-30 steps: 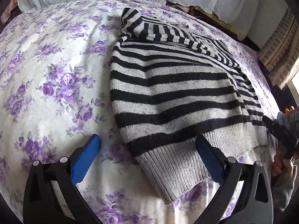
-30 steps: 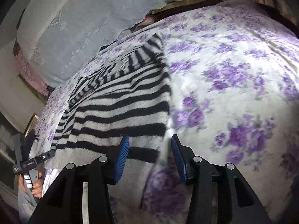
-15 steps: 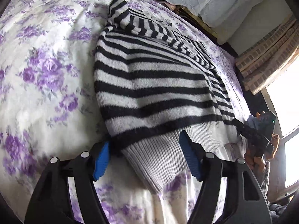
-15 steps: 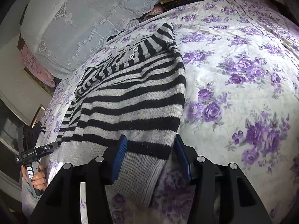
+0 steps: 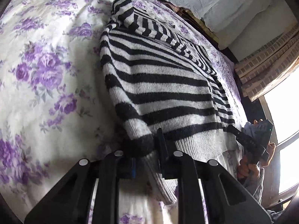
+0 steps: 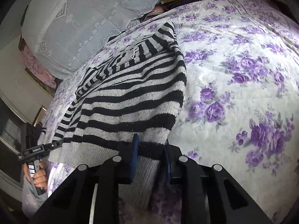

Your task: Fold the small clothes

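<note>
Roughly centred on bed (image 5: pixel 46 93), toward its near edge: black-and-grey striped sweater (image 5: pixel 168 93), spread flat, folded sleeve lying across far part, ribbed grey hem nearest. Bed covered by white sheet with purple flowers. Left tongs (image 5: pixel 144 155) narrow and closing on near-left hem corner, knit bunched between blue pads, fabric pinched and puckered there. Right tongs (image 6: pixel 152 156) also narrow and closing on near-right hem corner, ribbed knit between pads, sweater edge (image 6: pixel 168 134) pulled into a fold just above grip. Both pointing steeply down at bed's near edge. Seen from left wrist view, other hand (image 5: pixel 250 168) at far right beside hem, gripping handle, grey sleeve cuff below. Seen from right wrist view, opposite hand (image 6: pixel 36 175) at far left, holding handle with white buttons. Lace-covered pillows (image 6: pixel 84 18) along head edge of bed. Bright window (image 5: pixel 286 112) and checked curtain (image 5: pixel 267 63) beyond bed's right side.
</note>
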Motion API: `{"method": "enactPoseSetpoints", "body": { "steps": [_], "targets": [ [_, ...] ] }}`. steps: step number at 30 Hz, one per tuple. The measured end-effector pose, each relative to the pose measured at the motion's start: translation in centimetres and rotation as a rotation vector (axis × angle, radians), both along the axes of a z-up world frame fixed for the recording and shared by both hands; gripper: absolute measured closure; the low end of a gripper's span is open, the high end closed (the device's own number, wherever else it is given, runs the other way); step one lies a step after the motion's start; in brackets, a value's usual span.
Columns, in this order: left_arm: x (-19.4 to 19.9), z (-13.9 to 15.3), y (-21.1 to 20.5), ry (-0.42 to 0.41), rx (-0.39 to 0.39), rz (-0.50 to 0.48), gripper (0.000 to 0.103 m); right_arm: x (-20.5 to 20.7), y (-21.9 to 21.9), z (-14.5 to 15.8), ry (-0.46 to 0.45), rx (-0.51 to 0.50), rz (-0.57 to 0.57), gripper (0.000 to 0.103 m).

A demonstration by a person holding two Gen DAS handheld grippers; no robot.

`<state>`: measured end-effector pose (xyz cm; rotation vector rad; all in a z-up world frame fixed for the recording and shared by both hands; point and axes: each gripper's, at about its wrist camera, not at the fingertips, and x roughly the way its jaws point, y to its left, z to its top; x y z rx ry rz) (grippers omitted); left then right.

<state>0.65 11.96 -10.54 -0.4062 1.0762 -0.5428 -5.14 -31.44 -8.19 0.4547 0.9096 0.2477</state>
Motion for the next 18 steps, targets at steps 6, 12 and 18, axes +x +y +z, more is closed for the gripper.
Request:
{"method": "enactPoseSetpoints", "body": {
  "steps": [6, 12, 18],
  "targets": [
    [0.3, -0.1, -0.8, 0.019, -0.048, -0.008, 0.059, 0.3, 0.6, -0.2, 0.008, -0.008, 0.011, 0.077],
    [0.2, 0.7, -0.8, -0.02, -0.007, -0.007, 0.096, -0.6, -0.4, 1.0, -0.051, 0.05, -0.013, 0.089],
    [1.5, 2.9, -0.8, -0.081, 0.004, -0.009, 0.097, 0.7, -0.1, 3.0, -0.093, 0.065, 0.007, 0.089]
  ]
}}
